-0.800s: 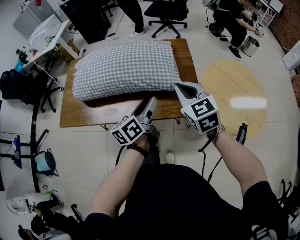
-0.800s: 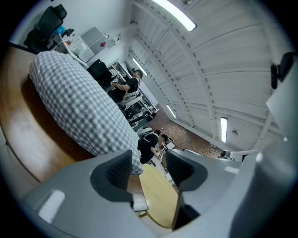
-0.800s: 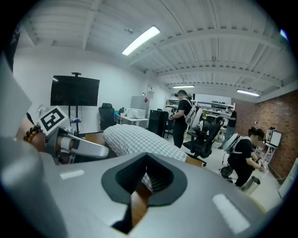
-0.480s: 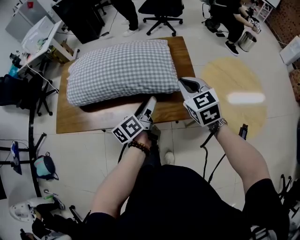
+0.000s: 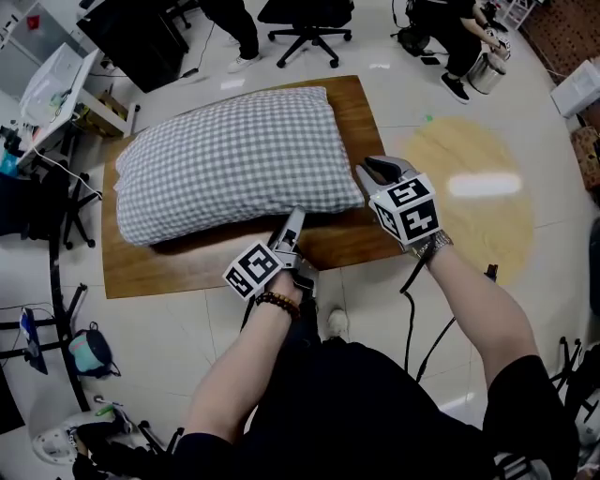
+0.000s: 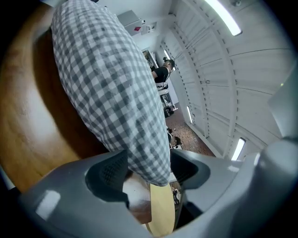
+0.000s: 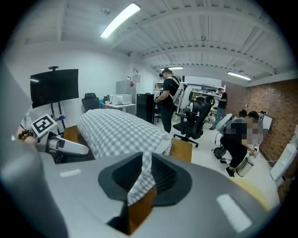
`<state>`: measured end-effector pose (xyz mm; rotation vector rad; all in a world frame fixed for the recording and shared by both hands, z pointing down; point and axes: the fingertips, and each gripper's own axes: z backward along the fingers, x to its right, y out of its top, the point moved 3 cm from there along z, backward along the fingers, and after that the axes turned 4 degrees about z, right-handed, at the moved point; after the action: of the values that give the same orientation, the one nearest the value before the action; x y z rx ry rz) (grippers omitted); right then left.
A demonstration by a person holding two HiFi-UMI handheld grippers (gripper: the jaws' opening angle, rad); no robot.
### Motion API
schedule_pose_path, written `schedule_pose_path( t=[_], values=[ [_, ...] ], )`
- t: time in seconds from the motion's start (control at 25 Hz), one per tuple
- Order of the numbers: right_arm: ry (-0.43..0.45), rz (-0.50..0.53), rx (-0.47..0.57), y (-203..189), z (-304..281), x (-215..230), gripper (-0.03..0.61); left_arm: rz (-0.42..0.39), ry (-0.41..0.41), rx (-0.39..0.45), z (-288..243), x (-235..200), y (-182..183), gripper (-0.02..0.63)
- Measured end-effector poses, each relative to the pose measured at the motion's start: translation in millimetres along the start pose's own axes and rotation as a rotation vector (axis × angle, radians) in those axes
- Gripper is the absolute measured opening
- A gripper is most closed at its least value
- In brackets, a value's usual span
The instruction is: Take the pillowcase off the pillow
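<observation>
1. The grey-white checked fabric pillowcase [image 5: 234, 159], with the pillow inside, lies along the brown wooden table's [image 5: 178, 272] far edge.
2. The right gripper [image 5: 368, 169] is clamped on the pillowcase's near right corner.
3. The left gripper's [image 5: 292, 217] jaws stand apart around the pillowcase's near edge.

Pillow [image 5: 234, 164] lies on table [image 5: 187, 267]; left gripper [image 5: 295, 217] at its six o'clock, right gripper [image 5: 367, 172] at four, office chair [image 5: 305, 14] beyond at twelve.

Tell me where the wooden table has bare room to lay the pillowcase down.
Widest bare patch: the near-left strip of the table, between the pillow and the front edge. A narrower strip runs along the right edge, beyond the pillow's end. Crowded: the near-right corner, where the left gripper and right gripper meet the pillowcase.
</observation>
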<state>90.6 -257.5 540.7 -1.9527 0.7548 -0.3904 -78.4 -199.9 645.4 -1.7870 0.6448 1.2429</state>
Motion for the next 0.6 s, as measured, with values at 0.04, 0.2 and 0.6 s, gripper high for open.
schedule_pose_path(
  t=[0.04, 0.2, 0.6],
  values=[
    [-0.005, -0.019, -0.019, -1.0, -8.9, 9.0, 0.061, 0.008, 0.005, -0.005, -5.3, -2.2, 3.6, 0.268],
    [-0.012, -0.102, -0.103, -1.3, -44.1, 42.4, 0.061, 0.037, 0.021, -0.021, -21.3, -4.5, 23.3, 0.272],
    [0.071, -0.338, -0.228, -19.7, -126.0, 73.4, 0.119, 0.058, 0.021, -0.03, -44.0, -11.7, 48.0, 0.272]
  ],
)
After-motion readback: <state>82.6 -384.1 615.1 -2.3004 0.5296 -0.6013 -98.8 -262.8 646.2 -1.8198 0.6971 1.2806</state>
